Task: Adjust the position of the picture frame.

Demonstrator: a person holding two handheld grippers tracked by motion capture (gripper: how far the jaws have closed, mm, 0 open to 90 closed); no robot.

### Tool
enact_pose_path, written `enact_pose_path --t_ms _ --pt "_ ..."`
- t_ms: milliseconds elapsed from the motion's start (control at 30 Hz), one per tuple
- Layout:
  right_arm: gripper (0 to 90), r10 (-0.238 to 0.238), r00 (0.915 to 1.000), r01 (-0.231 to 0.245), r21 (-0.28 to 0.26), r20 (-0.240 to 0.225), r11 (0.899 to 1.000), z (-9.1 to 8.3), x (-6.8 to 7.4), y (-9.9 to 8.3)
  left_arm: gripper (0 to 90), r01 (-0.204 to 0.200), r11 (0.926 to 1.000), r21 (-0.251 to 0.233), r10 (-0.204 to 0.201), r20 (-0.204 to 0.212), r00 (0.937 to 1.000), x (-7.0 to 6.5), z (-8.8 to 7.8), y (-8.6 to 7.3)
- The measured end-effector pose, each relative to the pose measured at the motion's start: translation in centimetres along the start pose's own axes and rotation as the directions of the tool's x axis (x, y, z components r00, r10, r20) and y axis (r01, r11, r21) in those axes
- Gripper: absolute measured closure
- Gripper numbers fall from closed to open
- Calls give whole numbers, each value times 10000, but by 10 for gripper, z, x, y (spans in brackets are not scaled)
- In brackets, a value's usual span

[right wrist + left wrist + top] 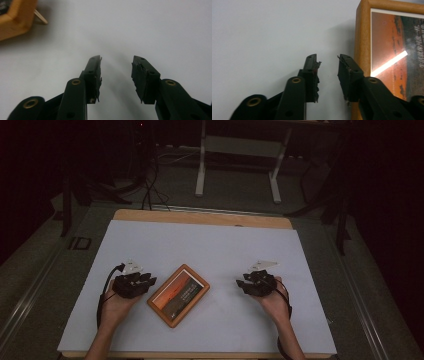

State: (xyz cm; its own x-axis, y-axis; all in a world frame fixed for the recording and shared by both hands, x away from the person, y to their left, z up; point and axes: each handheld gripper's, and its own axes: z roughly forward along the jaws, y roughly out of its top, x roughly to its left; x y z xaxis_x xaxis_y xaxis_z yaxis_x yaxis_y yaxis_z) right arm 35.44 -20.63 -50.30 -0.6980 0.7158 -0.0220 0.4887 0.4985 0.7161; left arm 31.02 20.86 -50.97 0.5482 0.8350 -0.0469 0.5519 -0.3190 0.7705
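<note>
A wooden frame (pixel 178 295) lies flat and askew on the white worktop (pixel 210 245), between the two hands. The left tool (pixel 134 284) sits just beside the frame's left edge; its jaws stand partly apart with nothing between them, the right jaw next to the frame's wooden border (pixel 362 37). The right tool (pixel 256 283) rests well apart from the frame, jaws likewise parted and empty over bare worktop.

right claw (pixel 116 66) jaws apart, empty | wooden frame (pixel 15 21) corner top-left | white table (pixel 150 30)
</note>
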Motion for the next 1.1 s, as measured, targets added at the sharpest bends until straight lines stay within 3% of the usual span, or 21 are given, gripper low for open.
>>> enact_pose_path --t_ms 200,300,633,867,1100 --pt "590 -524 9984 525 5 -213 9986 2 11 19 893 -545 9977 406 529 383 9979 -4 2 -2" --pt "595 -567 9976 560 -187 -392 9983 1 16 28 897 -696 9967 427 677 447 9967 -6 1 -1" --pt "654 -964 9918 933 -411 -836 9948 4 34 51 895 -627 9977 269 615 451 9971 -5 -2 -2" --pt "891 -1327 9848 1270 -574 -1120 9902 8 49 62 895 -715 9972 223 703 485 9963 -5 -4 -1" --pt "899 -1574 9768 1487 -689 -1453 9865 11 63 69 895 -671 9976 154 662 529 9964 -4 -5 -1"
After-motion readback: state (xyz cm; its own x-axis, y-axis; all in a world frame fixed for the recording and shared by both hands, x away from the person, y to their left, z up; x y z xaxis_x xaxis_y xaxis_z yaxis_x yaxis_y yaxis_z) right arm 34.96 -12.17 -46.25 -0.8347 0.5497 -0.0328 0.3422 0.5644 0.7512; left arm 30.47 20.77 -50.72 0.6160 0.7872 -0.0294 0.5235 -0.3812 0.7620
